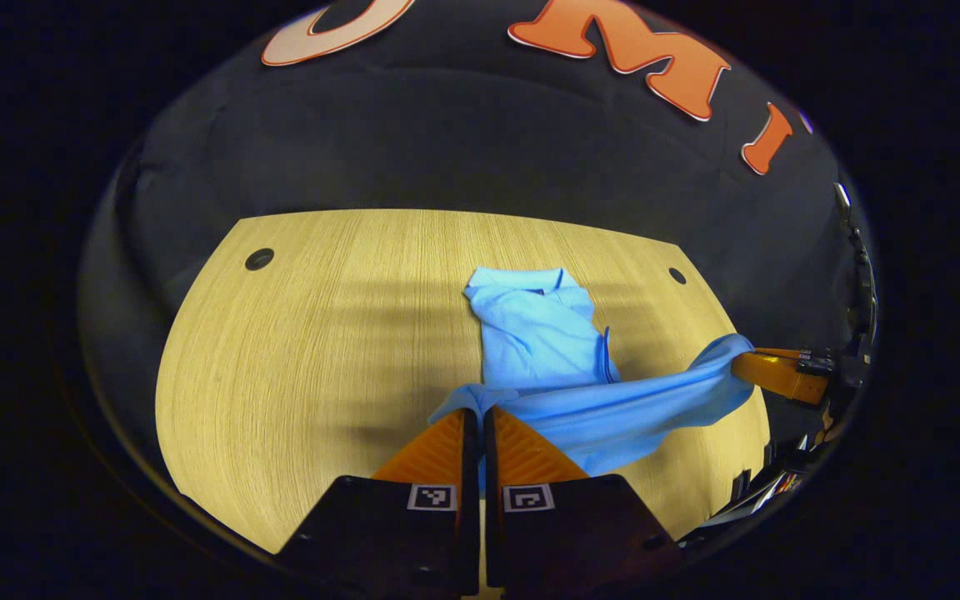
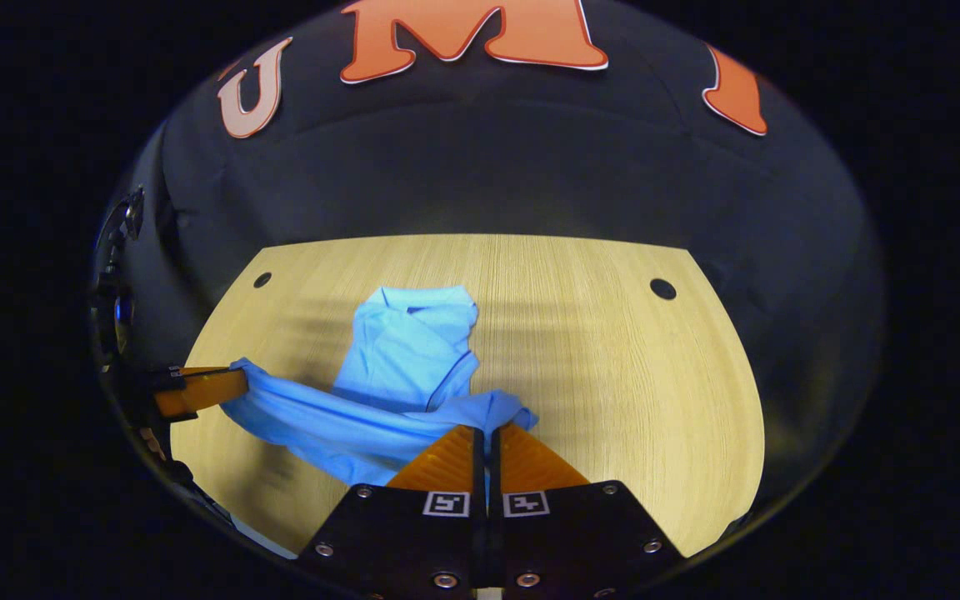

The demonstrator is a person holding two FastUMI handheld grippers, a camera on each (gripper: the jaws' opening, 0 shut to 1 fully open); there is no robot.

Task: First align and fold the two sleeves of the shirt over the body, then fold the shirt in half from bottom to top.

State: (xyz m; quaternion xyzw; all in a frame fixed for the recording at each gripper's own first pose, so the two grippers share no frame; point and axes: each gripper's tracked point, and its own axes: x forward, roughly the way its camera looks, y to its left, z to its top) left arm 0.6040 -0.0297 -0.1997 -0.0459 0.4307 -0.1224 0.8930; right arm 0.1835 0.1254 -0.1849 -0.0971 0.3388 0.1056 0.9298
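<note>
A light blue polo shirt (image 1: pixel 540 333) lies on the wooden table (image 1: pixel 322 333) with its collar toward the far edge and its sleeves folded over the body. My left gripper (image 1: pixel 480 410) is shut on one bottom corner of the shirt. My right gripper (image 2: pixel 489 427) is shut on the other bottom corner. The hem (image 1: pixel 638 400) is lifted and stretched between them, above the table. In the right gripper view the shirt (image 2: pixel 413 350) runs from my fingers to the left gripper (image 2: pixel 197 390) at the left. The right gripper (image 1: pixel 780 371) shows at the right of the left gripper view.
The table has a small dark round hole near each far corner (image 1: pixel 259 259) (image 1: pixel 677 276). Black cloth wall (image 1: pixel 480 150) stands behind the table's far edge. Bare wood spreads left of the shirt in the left gripper view and right of it (image 2: pixel 630 367) in the right gripper view.
</note>
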